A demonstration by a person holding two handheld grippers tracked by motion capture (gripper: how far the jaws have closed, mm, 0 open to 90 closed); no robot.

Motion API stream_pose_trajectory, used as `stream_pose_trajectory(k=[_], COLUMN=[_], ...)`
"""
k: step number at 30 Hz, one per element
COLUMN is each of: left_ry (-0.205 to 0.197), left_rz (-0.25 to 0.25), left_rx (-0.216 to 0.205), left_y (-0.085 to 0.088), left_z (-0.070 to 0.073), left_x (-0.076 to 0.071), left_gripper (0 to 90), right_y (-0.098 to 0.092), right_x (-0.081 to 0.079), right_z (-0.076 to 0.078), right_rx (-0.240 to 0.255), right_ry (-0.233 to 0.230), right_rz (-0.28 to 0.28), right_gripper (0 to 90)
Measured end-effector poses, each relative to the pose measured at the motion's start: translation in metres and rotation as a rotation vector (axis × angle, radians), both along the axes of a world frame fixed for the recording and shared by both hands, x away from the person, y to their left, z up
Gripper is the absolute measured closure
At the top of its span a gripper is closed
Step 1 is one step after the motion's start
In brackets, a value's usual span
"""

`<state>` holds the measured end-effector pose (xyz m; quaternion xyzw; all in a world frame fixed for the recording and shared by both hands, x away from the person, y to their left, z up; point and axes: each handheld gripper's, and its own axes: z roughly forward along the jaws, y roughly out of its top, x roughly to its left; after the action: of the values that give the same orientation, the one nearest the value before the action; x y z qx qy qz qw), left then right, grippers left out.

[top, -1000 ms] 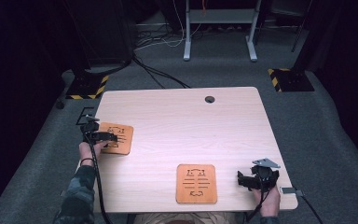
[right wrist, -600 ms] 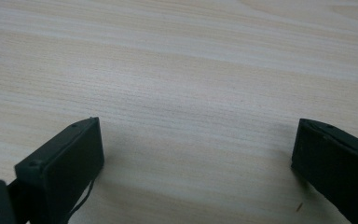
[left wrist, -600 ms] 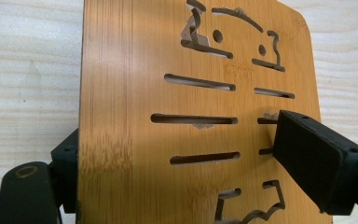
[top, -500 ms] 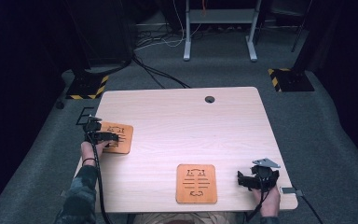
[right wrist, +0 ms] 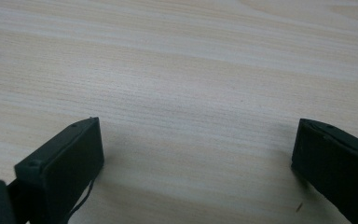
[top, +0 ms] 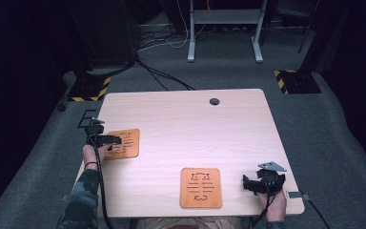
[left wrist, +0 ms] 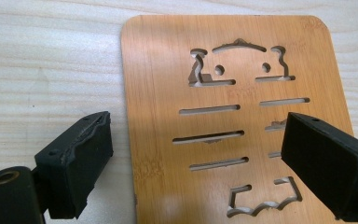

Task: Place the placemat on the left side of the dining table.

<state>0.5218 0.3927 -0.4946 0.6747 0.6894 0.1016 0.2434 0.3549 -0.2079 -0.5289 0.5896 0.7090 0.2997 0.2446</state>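
- Left gripper (top: 116,140) over orange bamboo coaster with cat cut-out (left wrist: 233,121) at table's (top: 181,124) left edge, jaws just opened wide, straddling its left edge, long axis running ahead.
- Right gripper (top: 246,183) wide, holding nothing, just beside 2nd coaster (top: 200,187).

Smooth bamboo-like coaster (left wrist: 233,121); matt wood table (left wrist: 51,70).

We see two orange-brown bamboo boards, the left board (top: 122,143) and the near board (top: 200,187), each patterned with cut-out slots and animal-like outlines, on our pale wood-grain table (top: 181,124); both grippers' jaws are black.
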Motion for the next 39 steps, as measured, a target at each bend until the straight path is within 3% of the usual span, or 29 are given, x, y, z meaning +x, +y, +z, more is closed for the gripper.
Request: stream_pose_trajectory(k=[7,10,13,17,20,26,33,36,39], left_ry=[-0.001,-0.003,-0.008,-0.039,-0.051,-0.029,-0.041,-0.041,-0.061], left_rz=[-0.016,-0.022,-0.018,-0.048,-0.045,-0.044,0.01,0.007,0.011], left_rx=[0.054,0.101,0.104,0.203,0.202,0.266,0.241,0.267,0.217], left_y=[-0.003,-0.008,-0.007,-0.007,-0.003,0.004,0.019,0.02,0.02], left_z=[0.002,0.001,0.003,0.004,0.001,-0.009,-0.014,-0.012,-0.012], left_x=[-0.004,-0.011,-0.021,-0.043,-0.059,-0.072,-0.066,-0.065,-0.068], left_gripper=[8.5,8.3,6.8,6.9,6.9,7.2,5.9,6.4,6.1], right_y=[0.0,0.0,0.0,0.0,0.0,0.0,0.0,0.0,0.0], right_x=[0.0,0.0,0.0,0.0,0.0,0.0,0.0,0.0,0.0], right_z=[0.0,0.0,0.0,0.0,0.0,0.0,0.0,0.0,0.0], right_rx=[0.001,0.0,0.004,0.002,0.001,0.0,0.0,0.001,0.001], right_ry=[-0.001,0.0,-0.001,0.0,0.0,0.001,0.001,0.001,0.0], right_rz=[0.001,0.0,-0.001,-0.001,0.0,0.0,0.0,0.0,0.0], right_gripper=[1.2,1.2,1.2,1.2,1.0,1.0,1.0,1.0,1.0])
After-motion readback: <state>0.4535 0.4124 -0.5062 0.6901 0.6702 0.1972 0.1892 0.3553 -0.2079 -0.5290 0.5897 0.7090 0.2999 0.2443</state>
